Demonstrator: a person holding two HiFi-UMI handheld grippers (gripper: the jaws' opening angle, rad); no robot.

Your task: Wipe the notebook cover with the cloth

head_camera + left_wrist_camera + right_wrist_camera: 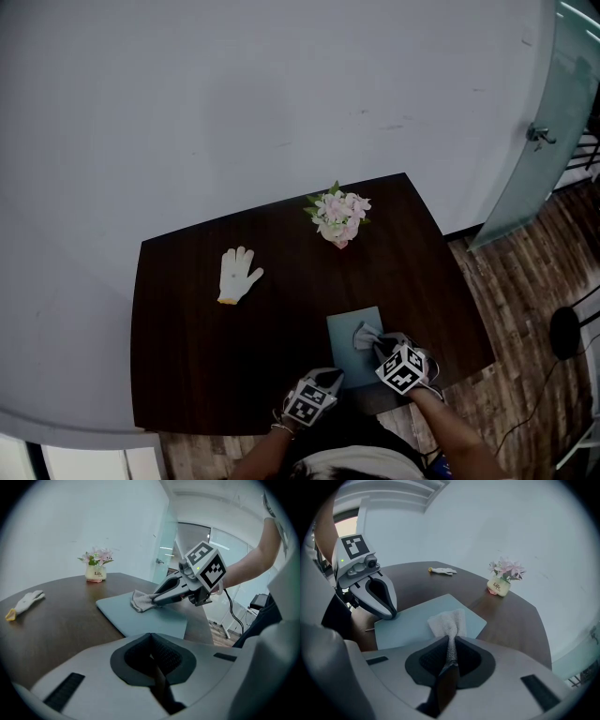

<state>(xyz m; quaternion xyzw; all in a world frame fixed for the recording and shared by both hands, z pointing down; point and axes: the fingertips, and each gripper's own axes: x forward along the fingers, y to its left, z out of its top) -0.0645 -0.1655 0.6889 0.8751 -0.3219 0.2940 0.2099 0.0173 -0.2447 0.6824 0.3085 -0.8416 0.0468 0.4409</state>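
Observation:
A blue-grey notebook [349, 349] lies flat at the table's near edge, also seen in the left gripper view [136, 620] and the right gripper view [417, 618]. A small grey cloth [448, 621] rests on its cover, with my right gripper [451, 640] shut on the cloth's near end. From the left gripper view the right gripper [157, 598] lies low over the cover with the cloth [139, 601] at its tip. My left gripper [151, 637] is shut with nothing between its jaws. In the right gripper view the left gripper [390, 614] touches the notebook's near left corner.
A pot of pink flowers [339, 217] stands at the far side of the dark table [187, 375]. A white work glove [238, 274] lies to the left. A glass door [553, 122] and wood floor are to the right.

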